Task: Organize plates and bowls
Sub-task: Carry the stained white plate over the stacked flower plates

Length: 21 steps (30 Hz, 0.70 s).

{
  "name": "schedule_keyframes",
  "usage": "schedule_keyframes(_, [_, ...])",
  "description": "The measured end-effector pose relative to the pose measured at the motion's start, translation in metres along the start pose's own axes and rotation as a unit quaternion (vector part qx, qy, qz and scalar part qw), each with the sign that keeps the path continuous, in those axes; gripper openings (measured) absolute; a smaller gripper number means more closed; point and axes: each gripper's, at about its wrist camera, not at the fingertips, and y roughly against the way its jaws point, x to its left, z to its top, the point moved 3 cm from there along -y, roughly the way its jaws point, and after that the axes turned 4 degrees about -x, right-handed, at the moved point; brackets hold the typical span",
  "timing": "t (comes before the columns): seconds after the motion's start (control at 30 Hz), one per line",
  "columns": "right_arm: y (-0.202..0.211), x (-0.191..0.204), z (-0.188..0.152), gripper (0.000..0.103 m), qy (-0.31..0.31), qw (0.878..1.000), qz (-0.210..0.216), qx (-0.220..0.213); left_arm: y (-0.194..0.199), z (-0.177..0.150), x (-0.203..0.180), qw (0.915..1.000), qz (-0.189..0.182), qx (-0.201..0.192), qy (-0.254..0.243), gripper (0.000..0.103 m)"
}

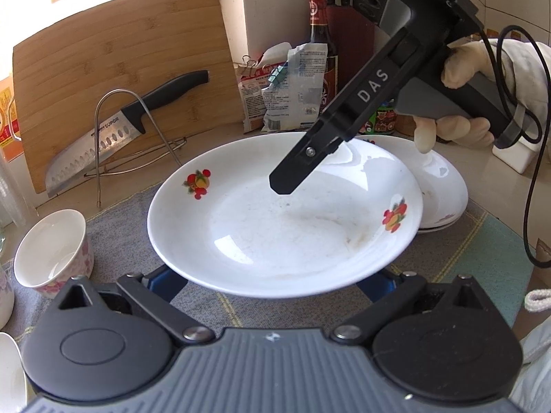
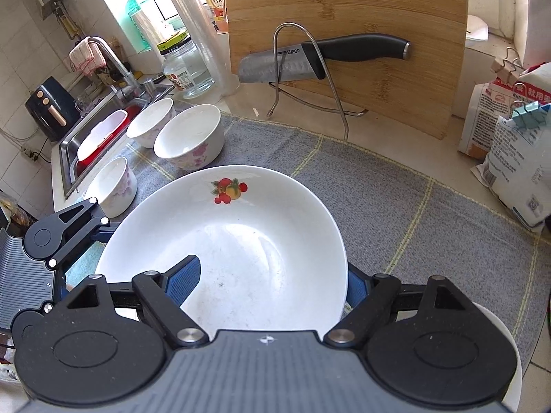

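Bowls [image 2: 187,137] crowd left; cloth [image 2: 430,213] free right; board [image 2: 344,17] walls back.

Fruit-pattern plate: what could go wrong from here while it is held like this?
The right hand-held gripper holds the plate only at its rim, so it may tilt and slip out. If it drops, it could hit the white bowl beside it. It could also knock the floral bowls nearby.

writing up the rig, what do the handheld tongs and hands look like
Black tongs with blue ribbed pads on hinged links over a ribbed grey body. The right tongs carry white "DAS" lettering, a grey handle, a black cable. A cream fabric glove covers the hand.
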Motion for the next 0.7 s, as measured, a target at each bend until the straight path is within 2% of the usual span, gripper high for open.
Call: schedule_keyframes(0.7, [0.047, -0.026, -0.046, 0.089, -0.048, 0.998, -0.037, -0.024, -0.009, 0.02, -0.045, 0.9979, -0.048, 0.0, -0.044, 0.102])
